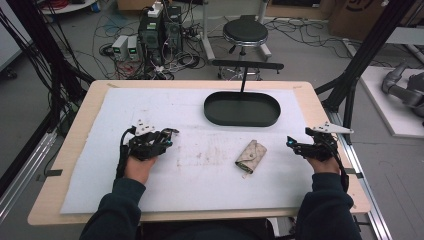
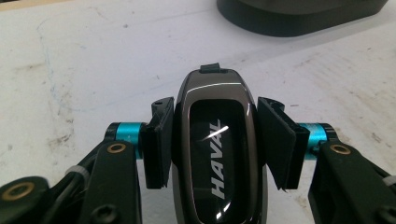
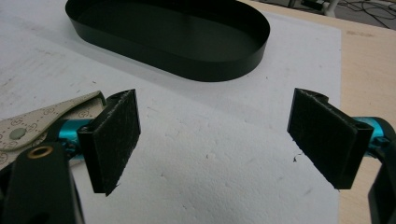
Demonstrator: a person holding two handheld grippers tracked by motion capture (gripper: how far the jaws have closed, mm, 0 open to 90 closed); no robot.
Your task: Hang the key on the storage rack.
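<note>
A glossy dark car key fob (image 2: 215, 93) marked HAVAL sits upright between the pads of my left gripper (image 2: 217, 140), which is shut on its two sides, just above the white mat. In the high view the left gripper (image 1: 169, 136) is at the mat's left middle. A beige patterned key pouch (image 1: 251, 156) lies on the mat right of centre. My right gripper (image 1: 291, 143) hovers just right of the pouch. Its jaws (image 3: 219, 140) stand wide open over bare mat, with the pouch (image 3: 28, 123) beside its left jaw.
A black oval tray (image 1: 242, 122) rests at the back centre of the white mat (image 1: 200, 180), ahead of both grippers (image 3: 210, 70) (image 2: 299, 25). The wooden table edge (image 1: 345, 165) runs close to the right hand. A stool (image 1: 245, 32) and computers (image 1: 160, 30) stand beyond the table.
</note>
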